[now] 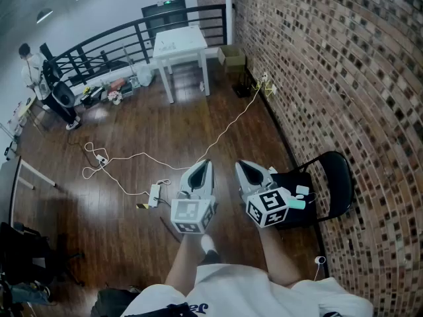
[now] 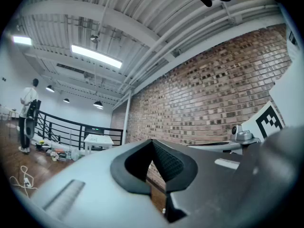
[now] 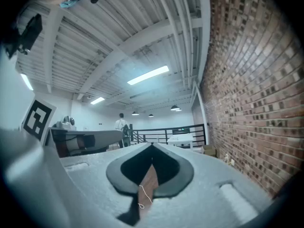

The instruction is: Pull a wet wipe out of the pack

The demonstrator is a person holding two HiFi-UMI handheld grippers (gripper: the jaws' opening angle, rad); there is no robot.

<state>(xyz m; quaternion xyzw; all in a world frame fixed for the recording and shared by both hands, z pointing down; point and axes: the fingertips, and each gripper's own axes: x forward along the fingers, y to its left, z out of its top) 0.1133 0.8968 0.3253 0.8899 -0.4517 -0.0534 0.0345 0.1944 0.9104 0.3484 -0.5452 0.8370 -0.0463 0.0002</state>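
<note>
Head view: L gripper (image 1: 206,164) and R gripper (image 1: 242,166) held level, side by side, close but apart, over dark wood floor (image 1: 132,230); a marker cube on each, forearms below. Brick wall (image 1: 330,78) along R side. Black chair (image 1: 338,183) stands against it, just beside R gripper in frame; dark bag on the seat w/ small teal-white items (image 1: 301,191) on top. Too small to tell whether one is the wipe pack; no gripper touches them. White cable (image 1: 218,136) runs across floor to a power strip (image 1: 155,195). White table (image 1: 180,45) and black railing (image 1: 112,45) at far end, a person (image 1: 30,65) standing far L. L gripper view: jaw tips meet, clenched, nothing gripped; wall ahead, table, railing and person at L, R gripper's cube at R edge. R gripper view: jaws clenched tip to tip, empty; only a sliver of floor w/ a bit of cable shows through the notch behind the tips. L gripper's body at L, railing, table and person ahead, wall at R.
</note>
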